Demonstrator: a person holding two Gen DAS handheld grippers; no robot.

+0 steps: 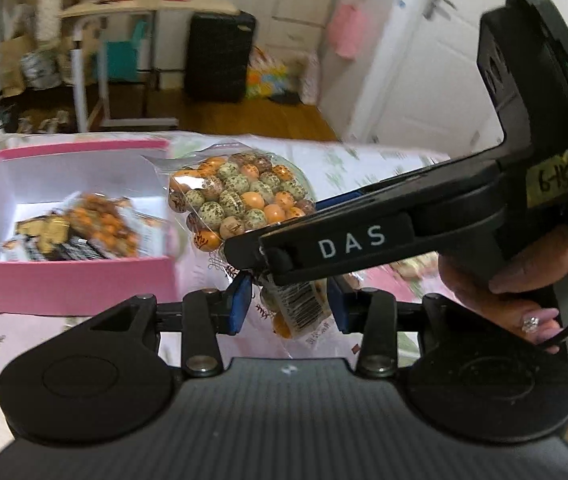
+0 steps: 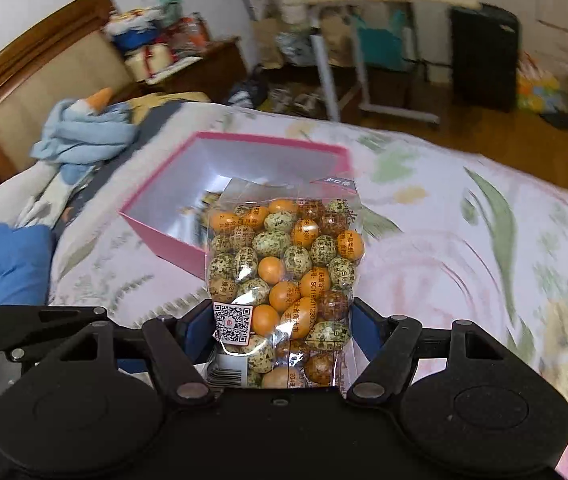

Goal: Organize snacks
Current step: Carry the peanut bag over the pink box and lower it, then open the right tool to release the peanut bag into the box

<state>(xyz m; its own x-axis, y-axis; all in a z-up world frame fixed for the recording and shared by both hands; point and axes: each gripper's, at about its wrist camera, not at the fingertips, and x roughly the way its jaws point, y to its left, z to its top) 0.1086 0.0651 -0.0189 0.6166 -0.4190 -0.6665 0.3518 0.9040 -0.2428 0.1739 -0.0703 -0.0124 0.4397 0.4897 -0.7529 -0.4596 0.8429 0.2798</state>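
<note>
Both claws grip 1 clear bag of coated nuts (image 2: 284,276), held above the bed (image 2: 464,240) just beside the pink box (image 2: 171,236). The left claw (image 1: 290,306) pinches the bag's narrow end, nearly closed. The right claw (image 2: 279,328) clamps the bag's wide body, well spread. Inside the pink box lie several snack packets (image 1: 79,232).

Ahead of my grippers: clear bag (image 2: 284,272) of orange, brown and green-speckled balls, pink box (image 2: 171,240) with white inside, floral pink-and-green bedspread (image 2: 464,248)
</note>
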